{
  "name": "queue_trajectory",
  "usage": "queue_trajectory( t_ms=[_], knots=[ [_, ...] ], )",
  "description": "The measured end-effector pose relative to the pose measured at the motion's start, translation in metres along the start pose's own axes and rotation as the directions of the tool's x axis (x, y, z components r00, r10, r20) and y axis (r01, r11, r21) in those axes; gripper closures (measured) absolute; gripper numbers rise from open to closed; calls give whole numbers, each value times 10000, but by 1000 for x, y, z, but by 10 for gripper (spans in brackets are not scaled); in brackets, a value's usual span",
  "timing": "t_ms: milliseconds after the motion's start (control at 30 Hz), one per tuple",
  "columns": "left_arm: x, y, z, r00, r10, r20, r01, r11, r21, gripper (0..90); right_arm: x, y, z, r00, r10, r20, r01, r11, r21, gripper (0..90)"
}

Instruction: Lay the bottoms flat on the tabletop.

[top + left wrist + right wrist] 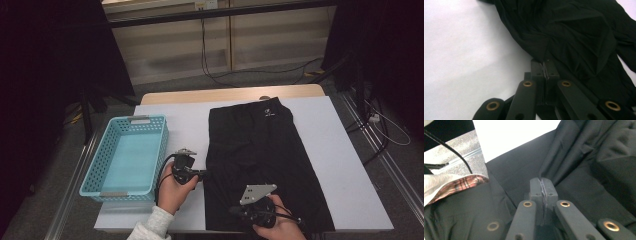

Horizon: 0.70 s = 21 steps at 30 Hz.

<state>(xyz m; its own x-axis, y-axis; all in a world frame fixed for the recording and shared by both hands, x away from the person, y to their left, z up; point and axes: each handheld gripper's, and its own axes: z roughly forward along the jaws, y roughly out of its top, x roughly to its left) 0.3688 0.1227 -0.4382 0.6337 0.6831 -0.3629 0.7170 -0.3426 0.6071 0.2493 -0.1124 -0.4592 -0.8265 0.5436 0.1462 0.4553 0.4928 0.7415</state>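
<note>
A blue basket [125, 156] is sitting empty at the desk's [330, 150] left, likely waiting for the black shorts [260, 155] lying at the middle. The left claw [544, 65] is pinching their near-left edge while the right claw [541, 185] is clamping the near hem, probably to fold them.
</note>
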Motion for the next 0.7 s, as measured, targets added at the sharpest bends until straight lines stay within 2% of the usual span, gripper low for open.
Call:
queue_trajectory(
  t_ms=[67, 133, 200, 267, 300, 367, 433, 533, 600, 667, 700],
  knots=[
    [1, 1, -2, 9999, -30, -104, 28, 9998, -209, 846, 0, -1, -1, 9999, 37, -135, -36, 10000, 25, 894],
    [2, 3, -5, 9993, -54, -359, 31, 9979, -646, 734, 1, -2, 0, 9997, 45, -231, -43, 9999, 91, 894],
    [4, 4, -5, 9992, 8, -392, -36, 9975, -700, 670, 3, -3, 0, 9995, -27, -328, 31, 9999, 115, 894],
    [5, 4, -2, 9978, 39, -662, -97, 9961, -879, 595, 5, -2, 1, 9992, -123, -370, 129, 9998, 148, 894],
    [8, 4, 0, 9985, 40, -551, -81, 9972, -739, 604, 6, -2, 1, 9992, -126, -384, 131, 9998, 143, 894],
    [9, 2, 3, 9979, -31, -647, -16, 9974, -721, 619, 5, -2, -1, 9996, -173, -217, 177, 9997, 169, 892],
    [10, 2, 4, 9974, -15, -723, -37, 9974, -725, 590, 2, -1, -4, 9985, -313, 451, 312, 9995, 38, 815],
    [13, 3, 3, 9972, 12, -748, -69, 9971, -761, 596, 3, 5, -5, 9983, -90, 577, 122, 9983, -565, 665],
    [13, 5, 3, 9957, 22, -927, -108, 9957, -922, 555, 6, 10, -3, 9973, -68, 726, 113, 9980, -617, 622],
    [13, 6, 3, 9937, 130, -1114, -240, 9949, -979, 467, 12, 16, 4, 9989, -140, 449, 171, 9975, -693, 587],
    [13, 6, 3, 9931, 180, -1159, -294, 9949, -969, 462, 14, 17, 7, 9987, -232, 464, 262, 9975, -656, 572]
  ],
)
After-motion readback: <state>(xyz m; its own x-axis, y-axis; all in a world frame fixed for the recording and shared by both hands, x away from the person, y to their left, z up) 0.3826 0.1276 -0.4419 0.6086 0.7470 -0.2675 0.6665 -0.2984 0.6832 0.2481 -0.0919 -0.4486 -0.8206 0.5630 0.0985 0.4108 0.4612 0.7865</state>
